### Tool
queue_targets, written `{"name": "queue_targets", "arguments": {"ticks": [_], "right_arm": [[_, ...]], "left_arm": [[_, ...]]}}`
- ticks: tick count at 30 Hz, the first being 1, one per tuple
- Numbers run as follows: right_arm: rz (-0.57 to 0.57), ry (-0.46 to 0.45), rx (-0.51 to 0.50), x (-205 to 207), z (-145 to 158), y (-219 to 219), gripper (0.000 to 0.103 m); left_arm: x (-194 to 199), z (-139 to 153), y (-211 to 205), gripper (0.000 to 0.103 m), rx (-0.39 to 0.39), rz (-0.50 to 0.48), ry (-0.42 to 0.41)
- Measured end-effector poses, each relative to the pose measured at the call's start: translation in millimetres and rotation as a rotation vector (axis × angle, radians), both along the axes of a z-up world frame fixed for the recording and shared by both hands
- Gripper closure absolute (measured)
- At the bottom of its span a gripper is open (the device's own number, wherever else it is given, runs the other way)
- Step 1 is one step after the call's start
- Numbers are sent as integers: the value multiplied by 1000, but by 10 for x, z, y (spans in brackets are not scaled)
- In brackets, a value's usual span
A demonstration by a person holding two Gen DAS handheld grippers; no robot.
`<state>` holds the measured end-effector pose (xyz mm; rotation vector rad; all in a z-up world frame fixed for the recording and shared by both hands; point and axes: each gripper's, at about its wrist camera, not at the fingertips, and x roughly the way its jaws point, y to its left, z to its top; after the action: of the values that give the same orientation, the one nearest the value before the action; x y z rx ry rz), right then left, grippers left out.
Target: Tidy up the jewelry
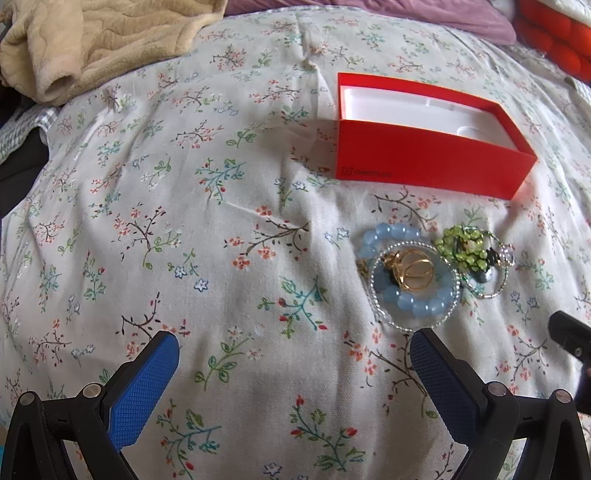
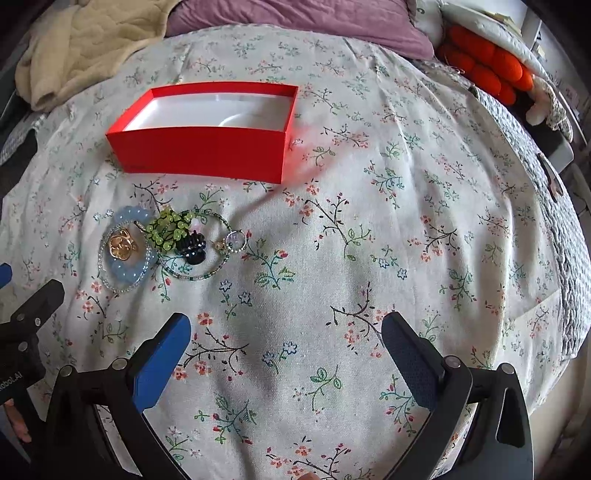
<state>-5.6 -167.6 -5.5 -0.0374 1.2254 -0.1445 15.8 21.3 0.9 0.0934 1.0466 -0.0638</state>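
Note:
A red open box [image 1: 424, 162] [image 2: 207, 151] with a white empty inside sits on the floral bedsheet. In front of it lies a pile of jewelry: a pale blue bead bracelet [image 1: 424, 302] [image 2: 123, 267], gold rings [image 1: 410, 271] [image 2: 120, 243], a green beaded piece [image 1: 465, 247] [image 2: 168, 227], a black clip [image 2: 192, 247] and thin beaded chains [image 2: 207, 275]. My left gripper [image 1: 295, 343] hangs open just short of the pile, its right finger near the blue bracelet. My right gripper [image 2: 286, 328] is open too, to the right of the pile, nothing between its fingers.
A beige blanket [image 1: 103, 40] [image 2: 85, 44] is bunched at the back left, a purple pillow [image 2: 303, 22] at the back, and an orange cushion [image 2: 484, 66] at the back right. The bed drops off along the right edge [image 2: 569, 258].

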Motion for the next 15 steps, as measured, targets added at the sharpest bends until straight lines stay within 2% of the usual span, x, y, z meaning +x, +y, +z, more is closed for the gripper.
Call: {"name": "queue_targets", "arguments": {"ticks": [11,15], "right_arm": [[60,44,16,278,237,-98,0],[109,80,48,400,200,-97,0]], "left_arm": [[357,3,148,1,-85,-61,123],[433,-26,103,1,-67,-118,120]]}}
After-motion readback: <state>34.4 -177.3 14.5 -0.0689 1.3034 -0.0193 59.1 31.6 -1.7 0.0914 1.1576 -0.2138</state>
